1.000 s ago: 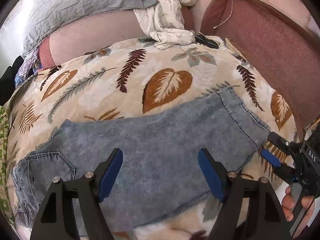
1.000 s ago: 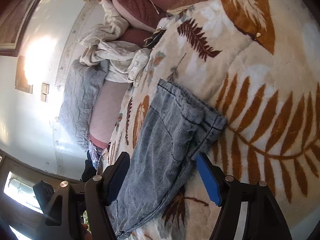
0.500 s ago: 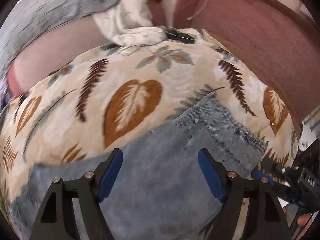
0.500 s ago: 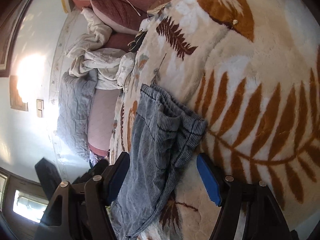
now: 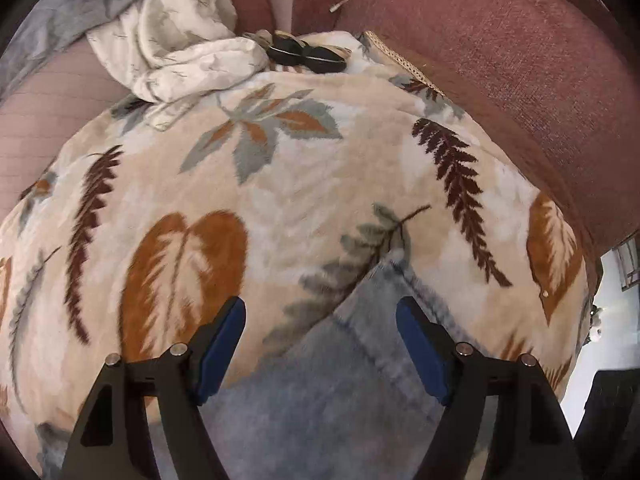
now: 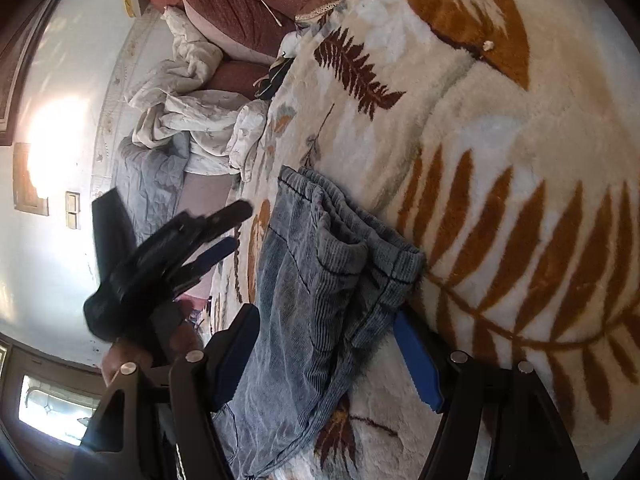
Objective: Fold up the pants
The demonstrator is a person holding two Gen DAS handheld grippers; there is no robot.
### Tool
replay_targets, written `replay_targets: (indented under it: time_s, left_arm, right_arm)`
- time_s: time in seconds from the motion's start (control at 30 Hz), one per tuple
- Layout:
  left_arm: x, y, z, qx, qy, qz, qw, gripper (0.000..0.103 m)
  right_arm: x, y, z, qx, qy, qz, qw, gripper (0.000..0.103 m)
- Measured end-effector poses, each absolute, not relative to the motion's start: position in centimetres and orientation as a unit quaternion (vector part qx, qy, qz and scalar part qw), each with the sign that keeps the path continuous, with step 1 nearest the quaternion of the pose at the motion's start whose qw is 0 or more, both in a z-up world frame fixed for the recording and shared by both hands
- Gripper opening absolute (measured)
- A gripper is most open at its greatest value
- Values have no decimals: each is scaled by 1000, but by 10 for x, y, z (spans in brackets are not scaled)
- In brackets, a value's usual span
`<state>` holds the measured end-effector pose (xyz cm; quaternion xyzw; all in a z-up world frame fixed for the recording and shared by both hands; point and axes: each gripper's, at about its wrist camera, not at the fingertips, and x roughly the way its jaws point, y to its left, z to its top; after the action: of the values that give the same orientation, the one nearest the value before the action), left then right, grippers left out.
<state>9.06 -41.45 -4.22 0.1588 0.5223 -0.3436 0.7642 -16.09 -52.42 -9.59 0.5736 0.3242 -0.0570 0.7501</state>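
Light blue denim pants (image 5: 340, 392) lie flat on a leaf-patterned blanket (image 5: 280, 184). In the left wrist view my left gripper (image 5: 320, 344) is open, its jaws on either side of the far corner of the leg hem. In the right wrist view the stacked leg hems (image 6: 332, 256) lie just ahead of my open right gripper (image 6: 324, 356), whose right pad (image 6: 416, 364) sits by the near hem corner. My left gripper (image 6: 192, 248) also shows there, hovering above the pants at left.
A crumpled white sheet (image 5: 180, 40) and a dark object (image 5: 304, 54) lie at the blanket's far end. A maroon headboard (image 5: 520, 60) runs along the right. A grey quilt (image 6: 152, 184) lies beyond, by the white wall.
My left gripper has moved right along the pants, from the middle of the leg to the far hem corner. My right gripper has closed in on the near hem corner.
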Motion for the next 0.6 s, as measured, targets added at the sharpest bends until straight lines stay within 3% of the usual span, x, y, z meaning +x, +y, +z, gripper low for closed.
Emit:
replay_targets:
  time_s: [0.6]
  left_arm:
    - [78,-452,-78,201,510,-474,690,78]
  right_arm:
    - [-142,-525,-93,544,335,-61,767,72]
